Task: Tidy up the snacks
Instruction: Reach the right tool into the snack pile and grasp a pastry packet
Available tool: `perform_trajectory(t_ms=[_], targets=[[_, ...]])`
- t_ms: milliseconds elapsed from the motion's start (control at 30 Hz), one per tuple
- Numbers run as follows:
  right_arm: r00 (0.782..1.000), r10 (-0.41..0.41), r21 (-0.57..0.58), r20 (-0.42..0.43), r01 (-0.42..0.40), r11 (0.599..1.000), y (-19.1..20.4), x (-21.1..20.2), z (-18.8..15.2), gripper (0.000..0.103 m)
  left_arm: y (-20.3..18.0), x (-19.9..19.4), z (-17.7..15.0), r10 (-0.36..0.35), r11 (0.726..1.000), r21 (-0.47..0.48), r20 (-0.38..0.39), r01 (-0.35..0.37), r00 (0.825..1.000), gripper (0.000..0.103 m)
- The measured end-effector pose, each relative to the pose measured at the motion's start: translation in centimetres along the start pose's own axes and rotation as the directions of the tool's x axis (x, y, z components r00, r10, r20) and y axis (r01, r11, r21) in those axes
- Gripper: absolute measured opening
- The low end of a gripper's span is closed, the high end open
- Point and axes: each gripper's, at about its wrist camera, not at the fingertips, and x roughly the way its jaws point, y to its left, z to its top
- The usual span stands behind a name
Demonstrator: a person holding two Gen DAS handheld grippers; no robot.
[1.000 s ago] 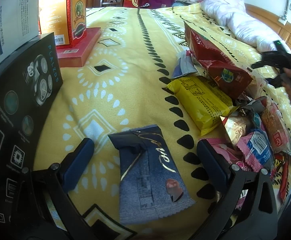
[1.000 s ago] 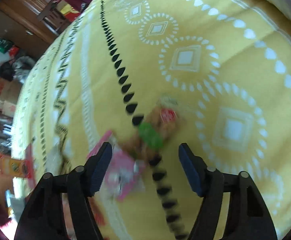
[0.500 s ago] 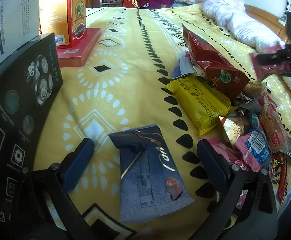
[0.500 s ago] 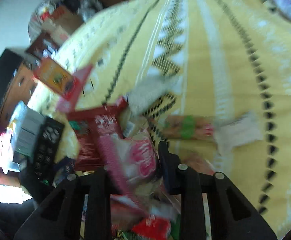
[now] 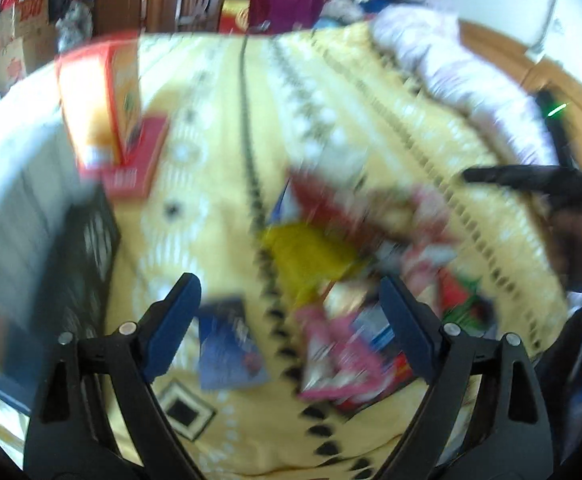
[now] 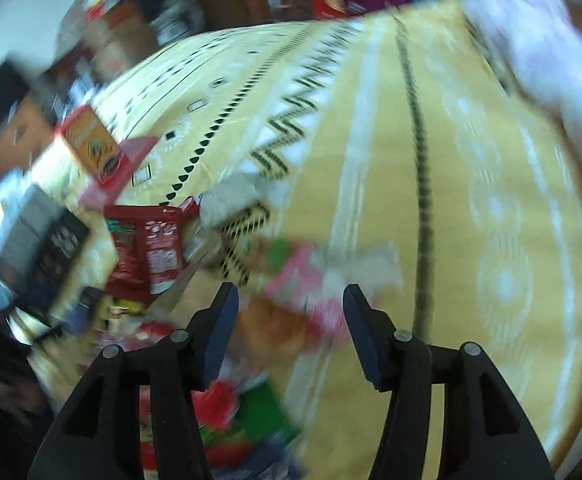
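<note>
Both views are blurred by motion. A pile of snack packets lies on the yellow patterned bedspread (image 5: 219, 152): a yellow packet (image 5: 307, 256), a red bag (image 5: 327, 204) and a pink packet (image 5: 331, 360). A blue packet (image 5: 227, 352) lies apart, between my left gripper's (image 5: 291, 312) open, empty jaws. My right gripper (image 6: 287, 312) is open and empty above a pink packet (image 6: 299, 280) and an orange one (image 6: 275, 332). The red bag also shows in the right wrist view (image 6: 147, 248). The right gripper also shows in the left wrist view (image 5: 531, 180).
An orange-and-red box (image 5: 103, 100) stands on a flat red box (image 5: 135, 160) at the back left. A black box (image 5: 83, 264) and a white one (image 5: 11, 200) lie at the left. White bedding (image 5: 459, 76) is heaped at the back right.
My right gripper was shut on a pink packet half a second ago and has let it go; its jaws now stand open. My left gripper has lifted and pulled back from the blue packet.
</note>
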Motion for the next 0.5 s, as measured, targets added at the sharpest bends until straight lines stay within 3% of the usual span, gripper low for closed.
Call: perform_trajectory(t_ms=[100,233,367,500], targets=[[0.992,-0.051,-0.302,-0.115,0.014,0.953,2.6,5.3,2.4,0.059,-0.9,-1.2,4.4,-0.032,0.999,0.030,0.031,0.031,0.999,0.092],[0.968,-0.067,-0.463,-0.240,-0.053,0.885,3.3,9.9,3.0,0.059,-0.4,0.4,8.9,-0.051,0.997,0.050,0.010,0.051,0.999,0.094],[0.964,-0.026,-0.460,-0.266,-0.103,0.882,2.6,12.6,3.4,0.060,0.2,4.6,11.1,-0.058,0.997,0.037,-0.080,0.062,0.995,0.094],[0.972,0.095,-0.311,-0.213,-0.160,0.937,1.8,13.8,2.8,0.059,0.1,7.4,12.1,-0.021,0.998,0.057,-0.099,0.026,0.995,0.094]])
